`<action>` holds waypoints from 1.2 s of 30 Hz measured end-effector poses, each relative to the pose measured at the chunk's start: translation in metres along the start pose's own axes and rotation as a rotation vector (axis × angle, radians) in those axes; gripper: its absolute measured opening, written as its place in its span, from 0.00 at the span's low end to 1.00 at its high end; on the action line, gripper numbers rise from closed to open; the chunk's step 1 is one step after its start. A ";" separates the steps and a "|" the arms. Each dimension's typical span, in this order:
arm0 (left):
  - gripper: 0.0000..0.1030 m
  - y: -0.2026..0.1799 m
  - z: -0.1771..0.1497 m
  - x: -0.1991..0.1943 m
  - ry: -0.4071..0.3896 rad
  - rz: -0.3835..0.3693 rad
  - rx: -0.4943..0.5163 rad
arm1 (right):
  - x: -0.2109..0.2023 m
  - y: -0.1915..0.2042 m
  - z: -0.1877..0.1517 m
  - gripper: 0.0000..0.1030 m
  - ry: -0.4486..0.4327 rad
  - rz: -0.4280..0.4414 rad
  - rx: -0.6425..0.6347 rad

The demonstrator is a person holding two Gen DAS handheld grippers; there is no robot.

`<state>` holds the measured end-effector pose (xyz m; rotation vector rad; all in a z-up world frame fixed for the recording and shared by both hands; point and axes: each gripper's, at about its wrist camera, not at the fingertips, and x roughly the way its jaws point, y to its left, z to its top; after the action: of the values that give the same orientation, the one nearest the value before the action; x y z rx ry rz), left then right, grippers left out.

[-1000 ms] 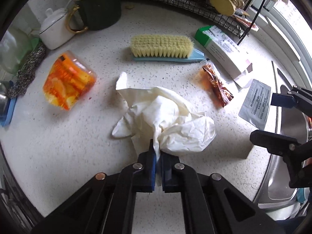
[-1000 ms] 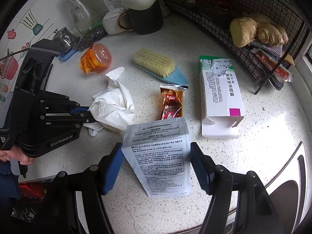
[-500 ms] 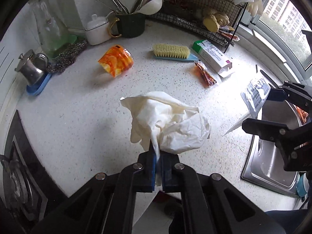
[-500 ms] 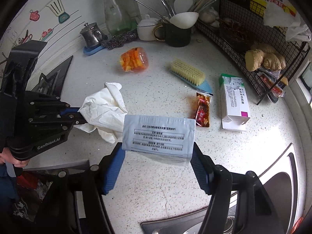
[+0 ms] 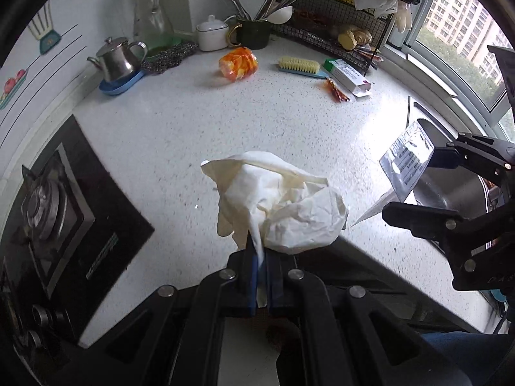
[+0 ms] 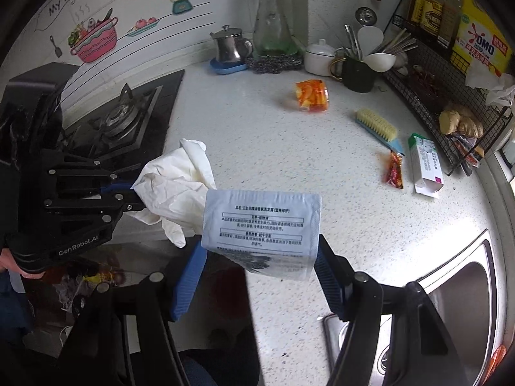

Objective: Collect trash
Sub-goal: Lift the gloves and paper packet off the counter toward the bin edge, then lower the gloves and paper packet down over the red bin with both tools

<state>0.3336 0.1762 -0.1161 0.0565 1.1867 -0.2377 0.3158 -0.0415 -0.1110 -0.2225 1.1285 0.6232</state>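
Note:
My left gripper (image 5: 261, 257) is shut on a crumpled white glove and tissue wad (image 5: 283, 202), held in the air near the counter's front edge; the wad (image 6: 173, 189) shows in the right wrist view too. My right gripper (image 6: 260, 254) is shut across a pale printed sachet (image 6: 262, 228), its blue pads pressing both side edges. The sachet (image 5: 407, 159) hangs over the sink side. On the counter lie an orange wrapper (image 5: 238, 63), a red snack packet (image 5: 336, 90) and a white and green box (image 5: 347, 75).
A scrub brush (image 5: 299, 64), dark utensil mug (image 5: 254, 33), white pot (image 5: 210, 33) and steel kettle (image 5: 117, 59) stand at the back. A gas stove (image 5: 58, 218) is at left, a sink (image 6: 460, 299) at right, a wire rack (image 6: 444, 96) at back right.
Both grippers have lifted and pulled back from the counter toward its front edge, carrying the glove wad and the sachet. The counter items now look smaller and farther away.

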 end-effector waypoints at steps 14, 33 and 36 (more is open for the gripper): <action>0.03 0.015 -0.137 0.028 0.127 0.009 -0.148 | 0.033 0.079 -0.074 0.62 0.103 0.057 -0.095; 0.03 0.025 -0.212 0.213 0.250 -0.021 -0.173 | 0.211 0.086 -0.147 0.61 0.176 0.076 -0.143; 0.03 0.027 -0.223 0.244 0.264 -0.022 -0.177 | 0.240 0.077 -0.156 0.61 0.179 0.070 -0.117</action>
<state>0.2222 0.2024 -0.4270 -0.0831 1.4680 -0.1461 0.2186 0.0324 -0.3810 -0.3455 1.2769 0.7441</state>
